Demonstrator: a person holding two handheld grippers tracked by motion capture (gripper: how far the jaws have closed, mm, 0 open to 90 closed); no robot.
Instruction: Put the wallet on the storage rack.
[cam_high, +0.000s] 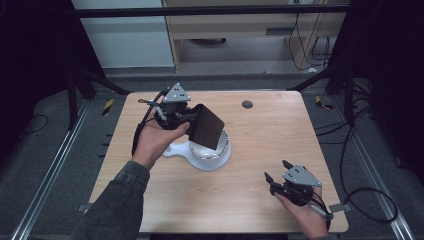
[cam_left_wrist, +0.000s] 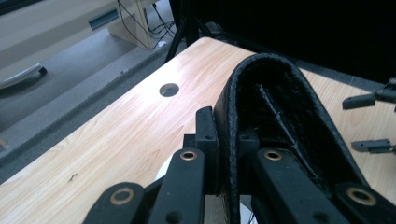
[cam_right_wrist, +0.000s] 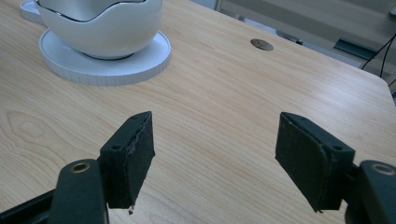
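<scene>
My left gripper holds a black, folded leather-like case tilted above a white bowl on a white round base near the table's middle. In the left gripper view the jaws are shut on one wall of the case, whose curved edge points away from me. My right gripper rests low at the front right of the table, open with nothing between its pads. From there the bowl and its base lie ahead to the left.
The light wooden table has a round cable hole near its far edge. Black frame bars and cables run along the floor at both sides. A pale cabinet stands behind the table.
</scene>
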